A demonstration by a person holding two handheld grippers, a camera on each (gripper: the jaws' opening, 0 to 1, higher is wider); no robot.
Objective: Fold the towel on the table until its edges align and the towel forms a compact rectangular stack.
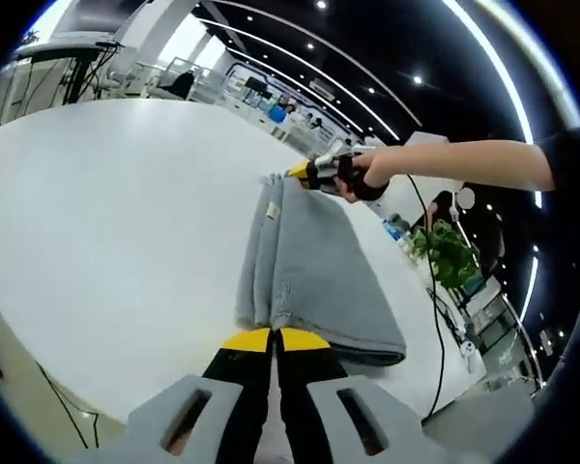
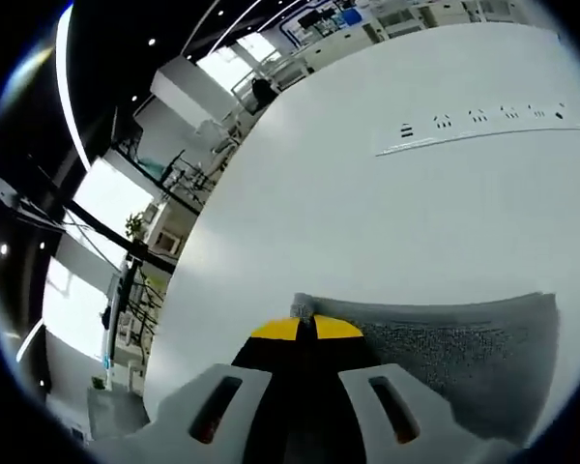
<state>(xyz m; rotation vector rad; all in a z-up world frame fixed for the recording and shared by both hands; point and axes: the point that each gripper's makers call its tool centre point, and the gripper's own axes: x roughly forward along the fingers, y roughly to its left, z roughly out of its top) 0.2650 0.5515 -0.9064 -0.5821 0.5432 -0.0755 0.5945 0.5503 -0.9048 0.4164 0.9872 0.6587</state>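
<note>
Surface: white round surface (image 1: 106,213), lit hall behind.
Towel: grey folded terry towel (image 1: 309,271), centre frame, long narrow stack.
Left claw (image 1: 274,339): closed on near towel edge.
Right claw (image 2: 305,329): closed on far corner.
Risk: uneven pull skews edges; slipping layer unfolds stack.

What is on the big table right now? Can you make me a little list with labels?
Table: white, large, with a rounded edge
Towel: grey, folded into a long layered strip
Left gripper: fingers shut on one end of the towel
Right gripper: fingers shut on the other end of the towel
Hand: holding the right gripper
Fold state: layers roughly aligned, still long
</note>
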